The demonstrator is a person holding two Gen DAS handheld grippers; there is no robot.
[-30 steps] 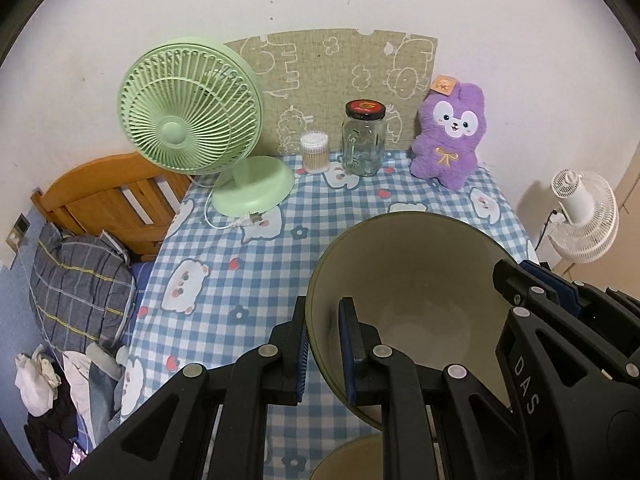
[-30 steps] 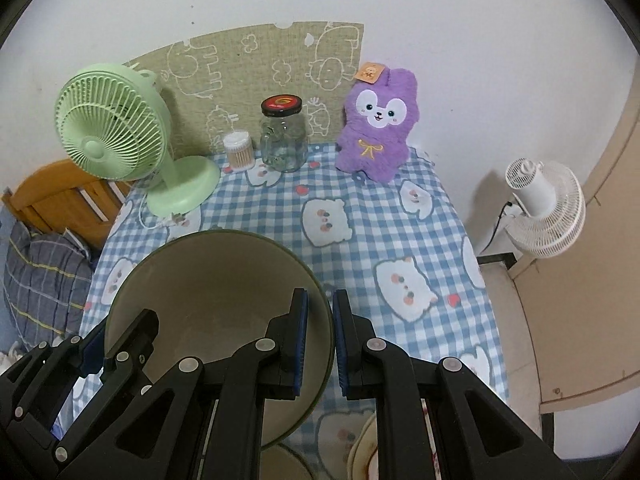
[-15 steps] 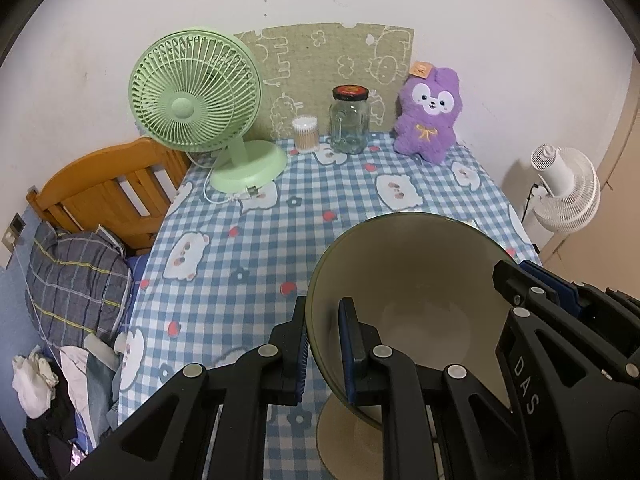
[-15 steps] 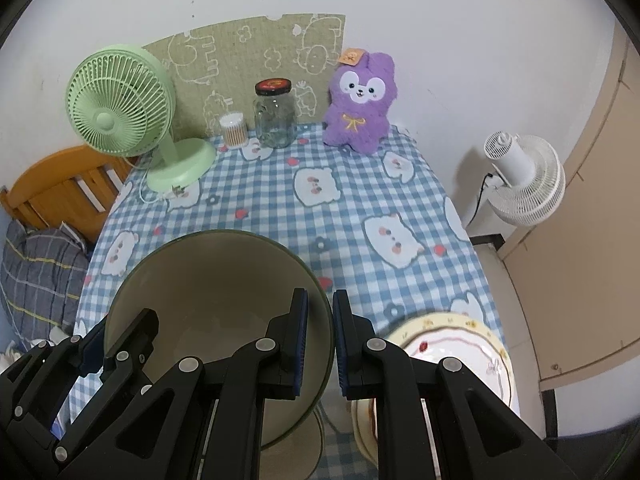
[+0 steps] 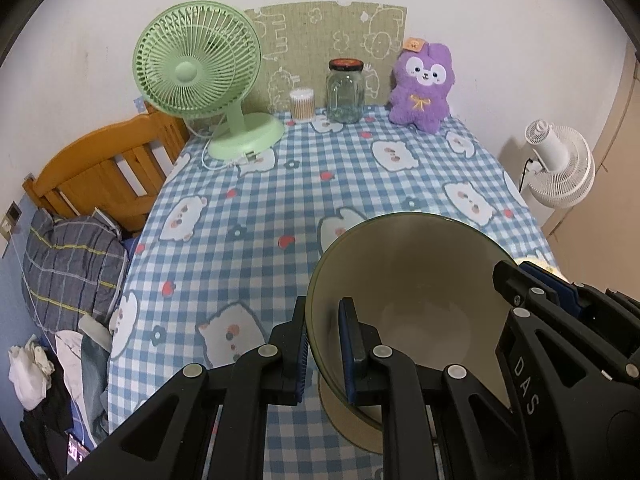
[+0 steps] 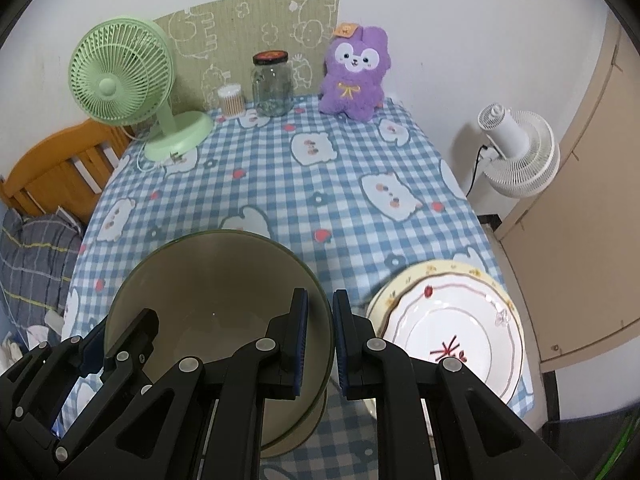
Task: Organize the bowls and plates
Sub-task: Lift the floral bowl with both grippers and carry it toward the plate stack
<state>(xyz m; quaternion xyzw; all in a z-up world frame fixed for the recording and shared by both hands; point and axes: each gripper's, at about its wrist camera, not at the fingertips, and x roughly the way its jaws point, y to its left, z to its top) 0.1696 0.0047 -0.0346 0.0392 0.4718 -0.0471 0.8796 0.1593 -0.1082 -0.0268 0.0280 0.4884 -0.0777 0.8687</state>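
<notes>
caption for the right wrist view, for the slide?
Both grippers, right gripper and left gripper, clamp the green bowl by its rim beside the floral plate.

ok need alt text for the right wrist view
The right claw and the left claw grip opposite rims of a large olive-rimmed bowl above a blue checked tablecloth. A floral plate lies right of it; a green fan stands behind.

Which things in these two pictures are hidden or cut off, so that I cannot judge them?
- Left wrist view: the bowl hides what lies under it; only a beige edge shows.
- Right wrist view: the right tool covers the plates' near side; their number is unclear.
- Jar contents: too small.
</notes>
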